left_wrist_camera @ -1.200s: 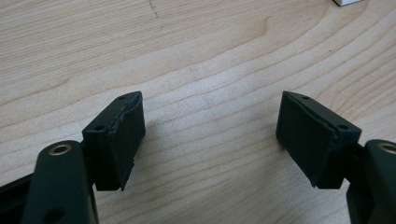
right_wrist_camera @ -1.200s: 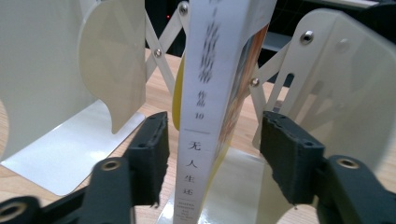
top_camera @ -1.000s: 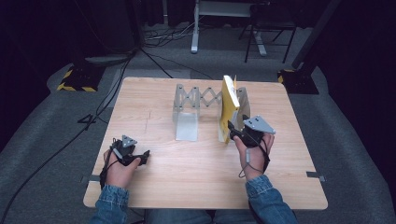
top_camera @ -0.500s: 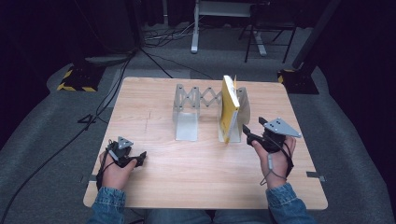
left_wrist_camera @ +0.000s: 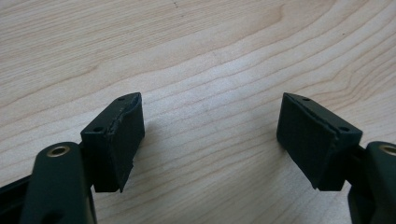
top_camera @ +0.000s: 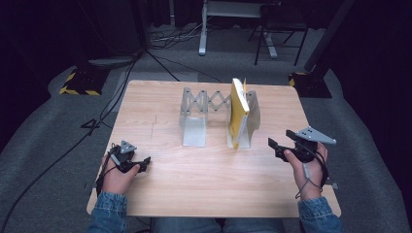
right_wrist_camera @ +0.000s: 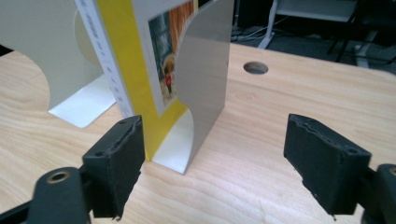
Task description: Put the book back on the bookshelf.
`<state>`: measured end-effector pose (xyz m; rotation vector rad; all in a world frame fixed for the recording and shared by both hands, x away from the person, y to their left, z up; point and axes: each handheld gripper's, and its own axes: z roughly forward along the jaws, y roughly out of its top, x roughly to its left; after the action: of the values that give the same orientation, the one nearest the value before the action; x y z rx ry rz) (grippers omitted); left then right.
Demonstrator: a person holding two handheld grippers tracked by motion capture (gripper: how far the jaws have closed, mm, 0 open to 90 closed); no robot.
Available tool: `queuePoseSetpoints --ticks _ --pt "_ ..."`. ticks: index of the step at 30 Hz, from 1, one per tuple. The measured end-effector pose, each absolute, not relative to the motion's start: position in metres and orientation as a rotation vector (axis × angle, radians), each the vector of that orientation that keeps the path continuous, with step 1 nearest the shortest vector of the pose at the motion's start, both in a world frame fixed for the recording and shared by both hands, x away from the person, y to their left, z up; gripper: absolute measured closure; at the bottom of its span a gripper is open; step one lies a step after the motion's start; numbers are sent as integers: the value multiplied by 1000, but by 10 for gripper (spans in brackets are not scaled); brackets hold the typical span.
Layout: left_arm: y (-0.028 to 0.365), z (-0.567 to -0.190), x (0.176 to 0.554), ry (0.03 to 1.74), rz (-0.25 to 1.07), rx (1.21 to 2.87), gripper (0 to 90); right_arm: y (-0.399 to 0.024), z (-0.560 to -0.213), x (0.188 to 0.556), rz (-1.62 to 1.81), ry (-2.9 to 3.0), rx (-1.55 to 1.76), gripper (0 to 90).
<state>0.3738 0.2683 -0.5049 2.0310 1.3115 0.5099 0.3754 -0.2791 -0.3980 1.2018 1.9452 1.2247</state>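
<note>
Resting at seven o'clock on the table (top_camera: pixel 160 111), my left gripper (top_camera: pixel 145 164) stands wide open, empty. Standing upright at twelve o'clock, the book (top_camera: pixel 238 111) leans in the rack (top_camera: pixel 194 131). At four o'clock, my right gripper (top_camera: pixel 278 144), jaws just opening wide, holds nothing, near the book.

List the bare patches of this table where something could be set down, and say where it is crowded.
Free: the front strip of the table between the left gripper and right gripper; the left side beyond the rack; the back edge behind it. Crowded: the middle right, where the yellow book stands in the rack.
</note>
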Motion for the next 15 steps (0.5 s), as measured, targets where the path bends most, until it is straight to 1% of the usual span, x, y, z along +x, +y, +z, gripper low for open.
queuePoseSetpoints --ticks 5,8,9,10,15 --pt "269 -505 374 1315 511 2032 236 -299 -410 381 1214 1977 1243 190" --pt "269 -505 374 1315 512 2034 236 -313 -425 387 1170 2007 1256 188" --pt "269 -505 374 1316 514 2032 236 -313 -425 387 1170 2007 1256 188" --pt "269 -505 374 1322 512 2028 236 -321 -433 390 1138 2034 1262 185" --pt "269 -505 374 1315 519 2035 236 -336 -449 395 1088 2057 1293 189"
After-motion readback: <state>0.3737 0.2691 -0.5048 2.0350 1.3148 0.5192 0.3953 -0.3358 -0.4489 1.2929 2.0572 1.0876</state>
